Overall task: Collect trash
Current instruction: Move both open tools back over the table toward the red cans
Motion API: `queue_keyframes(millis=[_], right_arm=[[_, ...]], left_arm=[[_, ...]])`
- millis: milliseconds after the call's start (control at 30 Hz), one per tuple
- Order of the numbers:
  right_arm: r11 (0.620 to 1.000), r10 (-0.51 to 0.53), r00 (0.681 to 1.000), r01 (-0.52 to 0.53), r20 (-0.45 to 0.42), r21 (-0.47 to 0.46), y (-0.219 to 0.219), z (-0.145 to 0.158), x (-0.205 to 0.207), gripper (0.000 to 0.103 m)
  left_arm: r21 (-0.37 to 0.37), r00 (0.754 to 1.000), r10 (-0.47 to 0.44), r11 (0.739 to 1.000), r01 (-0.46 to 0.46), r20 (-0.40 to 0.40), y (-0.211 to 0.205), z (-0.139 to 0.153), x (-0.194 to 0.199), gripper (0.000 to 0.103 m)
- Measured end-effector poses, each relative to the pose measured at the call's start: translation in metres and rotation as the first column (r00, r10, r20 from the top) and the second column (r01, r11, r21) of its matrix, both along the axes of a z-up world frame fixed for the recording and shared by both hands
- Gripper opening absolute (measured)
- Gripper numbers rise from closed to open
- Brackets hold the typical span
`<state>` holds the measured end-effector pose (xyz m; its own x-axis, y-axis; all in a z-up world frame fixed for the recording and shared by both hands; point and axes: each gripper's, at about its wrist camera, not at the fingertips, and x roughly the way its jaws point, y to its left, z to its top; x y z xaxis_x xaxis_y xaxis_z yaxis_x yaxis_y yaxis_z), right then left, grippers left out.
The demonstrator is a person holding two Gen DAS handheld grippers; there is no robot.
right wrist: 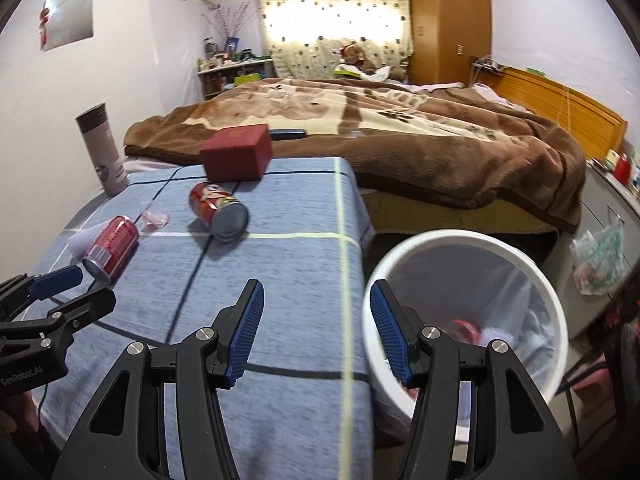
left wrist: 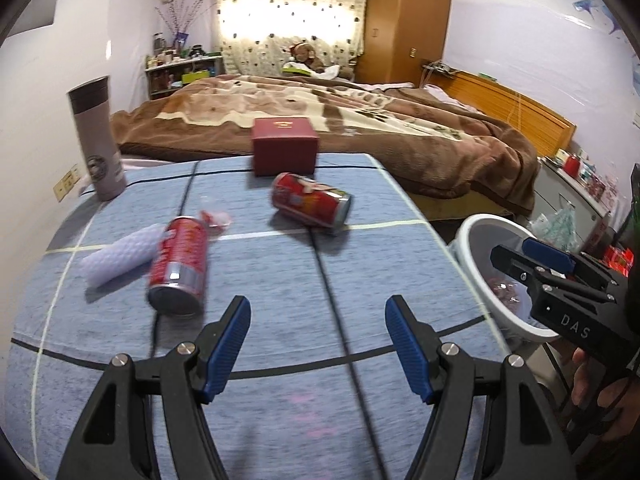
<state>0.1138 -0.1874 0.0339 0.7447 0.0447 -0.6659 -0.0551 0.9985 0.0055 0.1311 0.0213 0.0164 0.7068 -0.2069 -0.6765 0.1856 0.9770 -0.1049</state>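
Two red drink cans lie on their sides on the blue-clothed table point(left wrist: 392, 264): a near can point(left wrist: 180, 264) and a far can point(left wrist: 310, 200). Beside the near can lie a white foam piece point(left wrist: 120, 256) and a clear plastic wrapper point(left wrist: 214, 216). My left gripper point(left wrist: 318, 344) hangs open over the table's near part, nothing between its fingers. My right gripper point(right wrist: 316, 320) is open and empty at the table's right edge, beside the white bin point(right wrist: 460, 240). The lined bin holds red and pale rubbish. The right wrist view also shows the near can point(right wrist: 112, 248) and the far can point(right wrist: 218, 208).
A dark red box point(left wrist: 285, 146) and a tall grey thermos point(left wrist: 98, 140) stand at the table's far side. A bed with a brown blanket point(left wrist: 360, 120) lies behind. A low cabinet with a plastic bag point(right wrist: 600, 260) stands right of the bin.
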Motion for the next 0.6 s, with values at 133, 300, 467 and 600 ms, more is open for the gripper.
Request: queue_keyframes(millis=[133,300,467,600], right_arm=[[0.999,0.048,0.999,-0.048,-0.002,-0.019,0.017,0.001,0.01,0.057],[0.993,0.118,0.993,-0.118,-0.002,-0.03,0.038,0.001,0.031,0.057],[0.984,0.174,0.984,-0.174,-0.031,-0.023,0.056,-0.002,0.055,0.057],[0.978,0.203,0.978,-0.204,-0.036,-0.039,0.067,-0.005,0.069,0.057]], left_arm=[[0.004,0.999,0.05,0.999,-0.05,-0.005,0.026,-0.001,0.005,0.072],[-0.005,0.994,0.109,0.994,-0.109,-0.015,0.061,-0.003,0.016,0.072],[-0.031,0.987,0.155,0.987,-0.156,-0.03,0.093,-0.006,0.028,0.072],[-0.045,0.984,0.173,0.983,-0.175,-0.046,0.112,-0.01,0.035,0.072]])
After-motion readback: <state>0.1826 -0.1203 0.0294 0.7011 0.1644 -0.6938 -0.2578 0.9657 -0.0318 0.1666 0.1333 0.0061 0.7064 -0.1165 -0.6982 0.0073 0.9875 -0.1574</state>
